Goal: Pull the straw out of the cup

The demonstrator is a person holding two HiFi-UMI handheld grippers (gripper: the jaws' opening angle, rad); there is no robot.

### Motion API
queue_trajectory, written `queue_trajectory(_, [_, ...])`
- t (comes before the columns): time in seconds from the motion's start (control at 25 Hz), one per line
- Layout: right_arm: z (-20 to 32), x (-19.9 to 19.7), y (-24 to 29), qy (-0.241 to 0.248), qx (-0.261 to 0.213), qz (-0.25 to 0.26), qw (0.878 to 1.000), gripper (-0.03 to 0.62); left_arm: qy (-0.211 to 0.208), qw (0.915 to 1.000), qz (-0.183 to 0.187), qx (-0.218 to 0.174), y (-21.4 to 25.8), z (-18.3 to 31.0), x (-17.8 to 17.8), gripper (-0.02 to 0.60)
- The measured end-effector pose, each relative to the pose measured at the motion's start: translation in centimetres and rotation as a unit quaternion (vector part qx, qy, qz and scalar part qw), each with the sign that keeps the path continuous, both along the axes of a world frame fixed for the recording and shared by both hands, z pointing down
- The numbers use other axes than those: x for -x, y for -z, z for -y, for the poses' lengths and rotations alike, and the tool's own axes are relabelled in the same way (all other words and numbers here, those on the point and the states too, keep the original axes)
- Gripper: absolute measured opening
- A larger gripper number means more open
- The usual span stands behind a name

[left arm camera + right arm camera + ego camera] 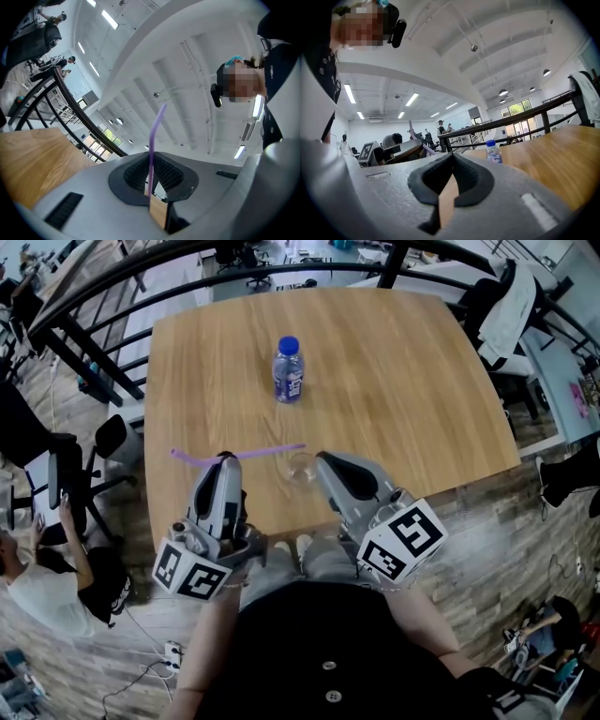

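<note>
A thin purple straw (pixel 258 452) hangs nearly level over the table's near edge, with my left gripper (pixel 226 457) shut on it about midway along. In the left gripper view the straw (pixel 157 126) rises out of the pinched pads of my left gripper (pixel 150 185). A small clear cup (pixel 302 468) stands upright on the wooden table (pixel 403 381), just under the straw's right end. I cannot tell whether the straw touches the rim. My right gripper (pixel 323 458) sits just right of the cup. Its jaws (pixel 449 180) are shut with nothing between them.
A water bottle (pixel 288 369) with a blue cap stands upright further back on the table, also visible in the right gripper view (pixel 493 152). Black railings (pixel 112 287) curve round the far side. Chairs and people sit off the table's left and right edges.
</note>
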State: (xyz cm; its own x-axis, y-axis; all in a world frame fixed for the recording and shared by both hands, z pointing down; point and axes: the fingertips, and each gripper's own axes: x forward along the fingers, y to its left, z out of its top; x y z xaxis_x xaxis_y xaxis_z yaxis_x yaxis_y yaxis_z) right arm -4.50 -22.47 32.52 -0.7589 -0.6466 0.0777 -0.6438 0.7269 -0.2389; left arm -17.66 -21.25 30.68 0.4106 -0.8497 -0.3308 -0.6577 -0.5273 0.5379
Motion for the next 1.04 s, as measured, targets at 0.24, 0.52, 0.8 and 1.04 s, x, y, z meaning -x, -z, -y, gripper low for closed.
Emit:
queue_trajectory(0.24, [-1.0, -0.1, -0.4, 0.020, 0.003, -0.019, 1.000, -0.003, -0.006, 1.0000, 0.000, -0.001, 0.2, -0.5, -0.1, 0.041])
queue_trajectory(0.52, [-0.3, -1.3, 0.2, 0.034, -0.006, -0.043, 0.998, -0.003, -0.009, 0.9999, -0.003, 0.005, -0.3, -0.2, 0.0, 0.041])
queue_trajectory(0.8, [-0.3, -1.2, 0.5, 0.044, -0.006, -0.067, 0.997, -0.003, -0.015, 0.9998, -0.007, 0.010, -0.4, -0.2, 0.3, 0.041])
queue_trajectory(1.04, [-0.5, -1.6, 0.5, 0.054, -0.009, -0.080, 0.995, -0.002, -0.012, 0.9998, -0.009, 0.010, -0.5, -0.3, 0.2, 0.041])
